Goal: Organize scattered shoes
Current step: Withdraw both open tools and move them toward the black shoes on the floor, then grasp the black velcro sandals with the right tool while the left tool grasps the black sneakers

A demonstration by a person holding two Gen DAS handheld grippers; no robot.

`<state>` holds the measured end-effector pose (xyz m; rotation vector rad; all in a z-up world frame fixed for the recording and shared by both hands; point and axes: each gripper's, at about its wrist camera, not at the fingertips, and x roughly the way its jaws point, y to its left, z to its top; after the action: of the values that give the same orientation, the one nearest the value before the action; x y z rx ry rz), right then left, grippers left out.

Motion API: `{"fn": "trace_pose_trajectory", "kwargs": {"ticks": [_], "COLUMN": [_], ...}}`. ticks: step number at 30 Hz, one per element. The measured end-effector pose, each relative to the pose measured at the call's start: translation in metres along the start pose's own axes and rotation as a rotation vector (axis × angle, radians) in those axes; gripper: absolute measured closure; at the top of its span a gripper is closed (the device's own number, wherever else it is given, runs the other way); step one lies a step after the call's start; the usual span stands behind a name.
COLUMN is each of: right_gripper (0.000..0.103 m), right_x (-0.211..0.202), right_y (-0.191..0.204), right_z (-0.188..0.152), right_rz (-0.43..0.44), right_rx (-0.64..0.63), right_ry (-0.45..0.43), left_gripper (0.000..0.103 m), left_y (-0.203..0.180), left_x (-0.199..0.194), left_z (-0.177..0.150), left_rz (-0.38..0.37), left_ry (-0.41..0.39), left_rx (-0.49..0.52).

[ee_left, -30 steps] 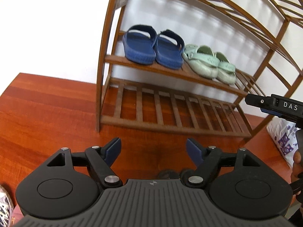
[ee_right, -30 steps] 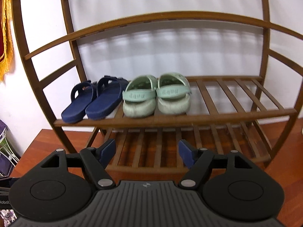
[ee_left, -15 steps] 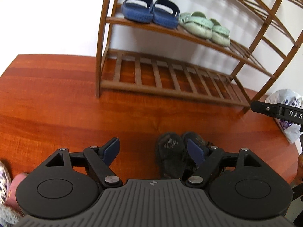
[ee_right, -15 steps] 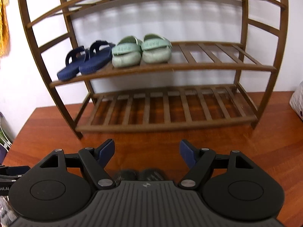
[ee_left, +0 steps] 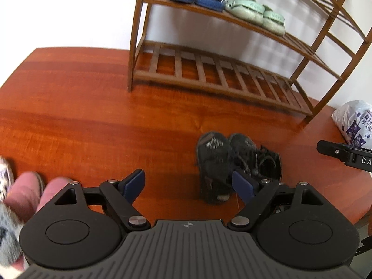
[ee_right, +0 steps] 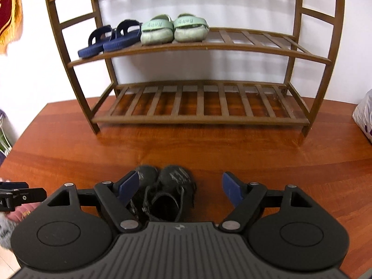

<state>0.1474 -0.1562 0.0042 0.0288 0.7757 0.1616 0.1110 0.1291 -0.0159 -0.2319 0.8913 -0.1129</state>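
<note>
On the red-brown floor (ee_right: 255, 153) in front of the wooden shoe rack (ee_right: 200, 118), a pair of black sandals (ee_right: 162, 186) lies side by side, toes toward the rack. Both are off the rack and not yet stowed. The middle shelf already carries blue slides (ee_right: 111, 39) and green clogs (ee_right: 174, 29); the bottom shelf holds nothing.

Left gripper (ee_left: 189, 183): jaws apart and have just been opening; nothing is between the pads, although the nearer sandal sits just beyond its right finger. Right gripper (ee_right: 179, 187): jaws apart, likewise just opening; the sandals lie beneath and partly between the fingers (no pad contact is visible).

Step in hand, as judged: approach for pickup, one sandal per gripper.

Recommended procedure:
1. Centre each gripper over its own sandal before lowering; the two sandals touch, so a finger is likely to snag the neighbour's straps.
2. Clamp across the sole and upper at mid-length, not on a loose strap, which would let the sandal swing.
3. Lift clear of the floor before moving toward the rack.
4. Set the pair on the free shelf, toes aligned.

Pink slippers (ee_left: 25, 193) and a white plastic bag (ee_left: 353, 121) lie well apart from the work zone.
</note>
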Motion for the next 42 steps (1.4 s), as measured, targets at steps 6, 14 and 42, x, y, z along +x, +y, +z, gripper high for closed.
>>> {"fn": "trace_pose_trajectory", "kwargs": {"ticks": [6, 14, 42], "right_gripper": [0.019, 0.019, 0.027], "right_x": [-0.009, -0.018, 0.008], "right_y": [-0.018, -0.043, -0.067], "right_z": [-0.033, -0.083, -0.156], "right_rz": [-0.015, -0.043, -0.086], "right_rx": [0.004, 0.031, 0.118], "right_ry": [0.032, 0.098, 0.221], "left_gripper": [0.018, 0.017, 0.017], "left_y": [-0.016, -0.043, -0.079], "left_x": [0.002, 0.01, 0.041], "left_z": [-0.015, -0.024, -0.007], "left_rz": [0.0, -0.021, -0.025], "left_ry": [0.012, 0.032, 0.099], "left_rx": [0.018, 0.07, 0.177]}}
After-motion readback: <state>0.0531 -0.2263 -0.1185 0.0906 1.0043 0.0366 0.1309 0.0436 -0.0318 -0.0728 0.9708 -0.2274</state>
